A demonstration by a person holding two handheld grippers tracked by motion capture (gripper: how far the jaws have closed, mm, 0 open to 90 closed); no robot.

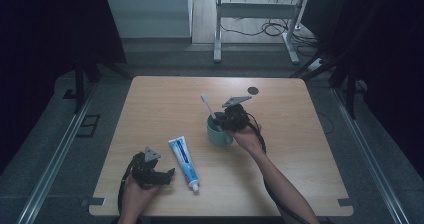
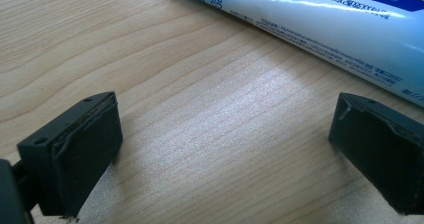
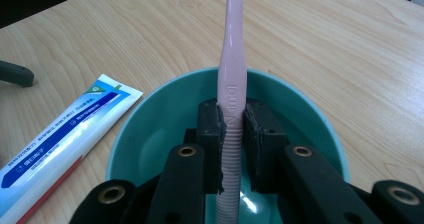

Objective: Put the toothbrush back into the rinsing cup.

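Here the right gripper [image 3: 231,134] is clenched on the ribbed handle of a pink toothbrush [image 3: 232,79], holding it over the open mouth of a teal cup [image 3: 150,119], the handle's lower end inside the cup. In the high view this cup sits near the middle of the frame on the wooden table [image 1: 295,134]. At lower left, the left gripper [image 2: 225,149] rests released, jaws wide apart, just beside a toothpaste tube [image 2: 320,19] lying flat.

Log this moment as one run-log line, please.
right gripper: shut on toothbrush, over teal cup | left gripper: open, beside toothpaste tube | table
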